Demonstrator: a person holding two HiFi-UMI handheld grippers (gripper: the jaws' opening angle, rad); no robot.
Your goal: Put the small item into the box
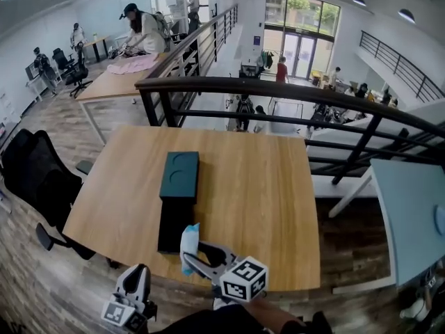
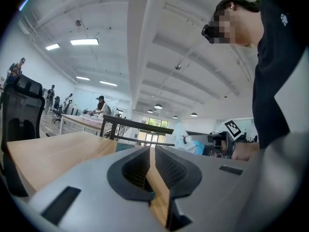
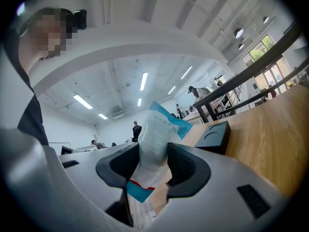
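Observation:
A small white-and-blue packet [image 1: 189, 245] [image 3: 157, 139] stands upright between the jaws of my right gripper [image 1: 192, 257] [image 3: 153, 164], which is shut on it just over the near edge of the wooden table [image 1: 264, 200]. Right in front of it lies the open black box [image 1: 175, 225], with its dark teal lid [image 1: 179, 176] [image 3: 215, 135] lying flat just beyond. My left gripper [image 1: 140, 271] [image 2: 150, 153] hangs lower left, off the table's near edge, jaws together and empty. The left gripper view shows the packet [image 2: 182, 138] off to its right.
Black office chairs [image 1: 35, 176] stand left of the table. A black railing [image 1: 278, 89] runs behind its far edge. A pale table [image 1: 410, 214] stands at the right. People work at a far table [image 1: 115, 82].

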